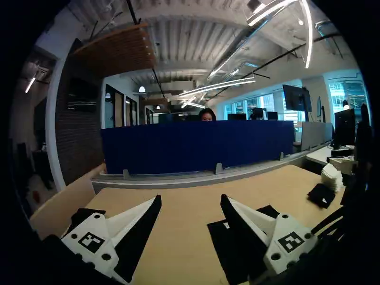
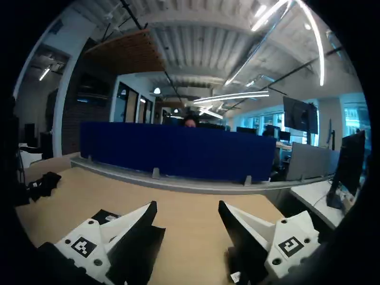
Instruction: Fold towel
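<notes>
**Two open claws above a wooden surface with dark towels**

Left gripper view: the left claw [image 1: 190, 197] stands wide, its two white fingers well apart with nothing between them. It hovers low over the wooden surface [image 1: 190, 237]. Three dark cloths lie on this surface.
- One black towel [image 1: 217, 242] is spread flat beneath the claw's right-hand finger, not gripped.
- A second cloth [image 1: 81, 216] shows partly under the left-hand finger.
- A small folded cloth [image 1: 321, 194] rests farther off at the right edge.

Just beyond the folded cloth sits one white stack [image 1: 331, 176], probably folded towels. One blue partition [image 1: 197, 145] runs across the far side of the surface, and a person's head [image 1: 207, 114] shows above it.

Right gripper view: the right claw [image 2: 187, 203] is likewise wide and holds nothing. Two dark patches lie under it.
- A dark towel [image 2: 159, 236] lies beneath its left-hand finger.
- A dark scrap [image 2: 233, 262] lies beneath its right-hand finger.

Whether either is the black towel of the other view cannot be told. One more dark bundle [image 2: 45, 183] lies well apart at the left edge. One monitor [image 2: 349, 161] stands on a neighbouring desk to the right.
</notes>
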Demonstrator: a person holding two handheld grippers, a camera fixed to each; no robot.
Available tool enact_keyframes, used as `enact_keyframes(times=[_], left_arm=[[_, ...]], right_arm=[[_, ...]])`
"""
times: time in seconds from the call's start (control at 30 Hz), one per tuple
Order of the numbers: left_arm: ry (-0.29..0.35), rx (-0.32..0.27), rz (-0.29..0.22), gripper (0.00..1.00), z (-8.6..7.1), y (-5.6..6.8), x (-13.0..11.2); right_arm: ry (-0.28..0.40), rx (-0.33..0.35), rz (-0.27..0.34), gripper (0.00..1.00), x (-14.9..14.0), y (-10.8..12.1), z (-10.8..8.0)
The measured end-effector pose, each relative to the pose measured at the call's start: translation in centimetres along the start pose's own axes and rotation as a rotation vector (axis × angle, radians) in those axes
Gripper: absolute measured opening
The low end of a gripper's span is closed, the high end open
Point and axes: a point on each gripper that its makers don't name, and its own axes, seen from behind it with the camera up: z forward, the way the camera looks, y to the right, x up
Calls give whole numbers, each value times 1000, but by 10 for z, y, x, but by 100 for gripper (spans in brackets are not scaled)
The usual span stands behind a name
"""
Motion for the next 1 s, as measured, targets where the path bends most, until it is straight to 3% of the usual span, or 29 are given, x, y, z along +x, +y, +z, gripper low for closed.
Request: enact_keyframes(times=[0.2,0.37,0.67,1.0], left_arm=[[-54,-81,40,92,10,37,-21],[-88,-150,68,92,9,57,-28],[-139,-192,108,92,10,70,-45],[-190,-215,125,92,15,75,-70]], right_arm=[[-94,114,-40,100,-22,-41,3],[-168,189,-77,100,-39,-59,-2],[-227,240,-94,100,-56,-75,-2],[-279,275,-116,100,-82,-88,-2]])
